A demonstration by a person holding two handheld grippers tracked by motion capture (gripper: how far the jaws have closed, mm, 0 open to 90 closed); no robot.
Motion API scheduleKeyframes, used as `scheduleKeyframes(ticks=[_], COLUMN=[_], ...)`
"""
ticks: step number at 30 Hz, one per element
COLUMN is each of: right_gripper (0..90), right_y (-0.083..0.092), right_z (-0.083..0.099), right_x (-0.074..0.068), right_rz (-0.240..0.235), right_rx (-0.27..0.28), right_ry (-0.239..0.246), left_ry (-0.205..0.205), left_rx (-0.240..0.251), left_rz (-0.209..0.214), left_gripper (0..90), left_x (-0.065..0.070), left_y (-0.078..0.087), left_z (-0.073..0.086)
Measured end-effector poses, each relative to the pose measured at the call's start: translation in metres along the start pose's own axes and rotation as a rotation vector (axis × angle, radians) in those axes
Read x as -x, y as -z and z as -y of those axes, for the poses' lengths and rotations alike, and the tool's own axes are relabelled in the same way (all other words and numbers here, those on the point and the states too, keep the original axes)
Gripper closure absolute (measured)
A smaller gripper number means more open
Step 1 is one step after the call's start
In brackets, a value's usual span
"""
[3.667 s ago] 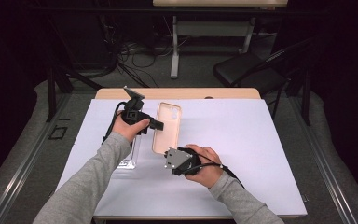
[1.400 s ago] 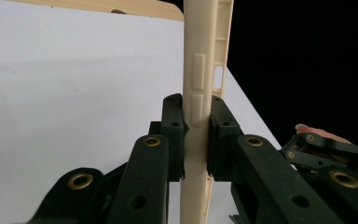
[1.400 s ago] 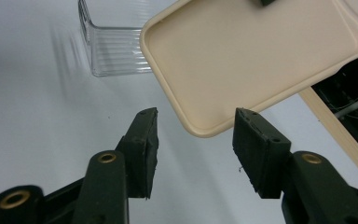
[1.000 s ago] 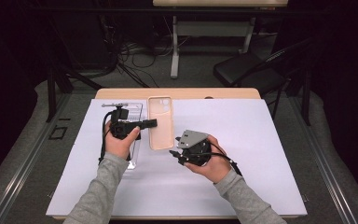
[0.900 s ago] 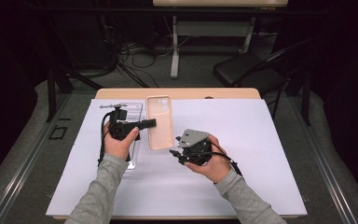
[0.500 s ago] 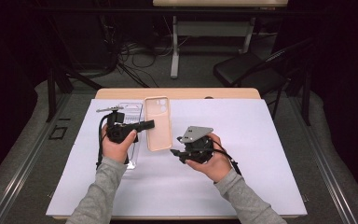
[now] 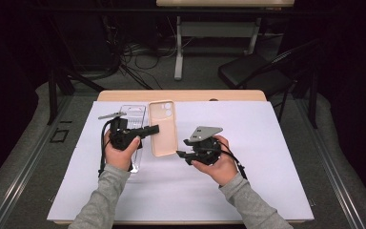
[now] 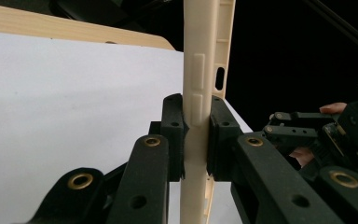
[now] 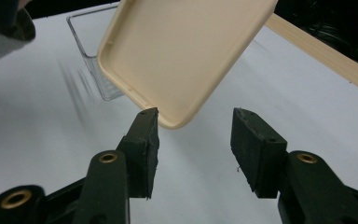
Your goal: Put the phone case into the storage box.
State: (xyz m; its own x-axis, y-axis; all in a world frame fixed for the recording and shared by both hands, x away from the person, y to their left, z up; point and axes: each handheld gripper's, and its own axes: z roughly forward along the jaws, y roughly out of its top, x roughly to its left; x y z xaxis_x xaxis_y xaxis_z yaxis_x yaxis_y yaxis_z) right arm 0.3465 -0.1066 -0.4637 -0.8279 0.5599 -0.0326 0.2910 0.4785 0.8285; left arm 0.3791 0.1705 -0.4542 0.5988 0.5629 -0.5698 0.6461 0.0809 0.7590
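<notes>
A beige phone case (image 7: 163, 128) hangs a little above the white sheet, its open side facing up. My left gripper (image 7: 154, 129) is shut on its left long edge; in the left gripper view both pads pinch the rim of the beige case (image 8: 196, 93) beside the button bumps. My right gripper (image 7: 183, 149) sits just right of the case's near end, open and pointing left. In the right gripper view the near corner of the beige case (image 9: 186, 51) floats just ahead of the open jaws of the right gripper (image 9: 196, 120), touching neither pad.
A clear phone case (image 7: 134, 123) lies flat under my left hand, also seen as the clear case (image 9: 91, 65). A white sheet (image 7: 267, 157) covers the wooden table (image 7: 186, 95). A chair (image 7: 257, 71) and cables stand beyond the far edge.
Since the oldest frame my left gripper carried the beige case left and away, straightening it, and my right gripper moved right and away. Over the last second almost nothing shifted.
</notes>
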Motion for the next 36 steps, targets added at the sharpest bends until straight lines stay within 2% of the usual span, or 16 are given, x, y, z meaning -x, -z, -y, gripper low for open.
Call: scheduleKeyframes(ticks=[9,13,23,36], right_gripper=[54.7,56.4,58.1,62.2], right_y=[0.002,0.003,0.004,0.004], right_z=[0.005,0.008,0.012,0.017], right_x=[0.014,0.021,0.028,0.037], right_rz=[-0.064,-0.086,-0.122,-0.148], right_rx=[0.027,0.038,0.062,0.088], right_ry=[-0.145,-0.194,-0.274,-0.348], left_ry=[-0.013,-0.019,-0.036,-0.06], left_rx=[-0.009,-0.009,-0.02,-0.034], left_rz=[0.015,0.021,0.039,0.044], left_gripper=[80.2,80.2,80.2,80.2], left_x=[0.004,0.006,0.01,0.014], left_y=[-0.005,-0.007,-0.013,-0.021], left_z=[0.007,0.01,0.016,0.026])
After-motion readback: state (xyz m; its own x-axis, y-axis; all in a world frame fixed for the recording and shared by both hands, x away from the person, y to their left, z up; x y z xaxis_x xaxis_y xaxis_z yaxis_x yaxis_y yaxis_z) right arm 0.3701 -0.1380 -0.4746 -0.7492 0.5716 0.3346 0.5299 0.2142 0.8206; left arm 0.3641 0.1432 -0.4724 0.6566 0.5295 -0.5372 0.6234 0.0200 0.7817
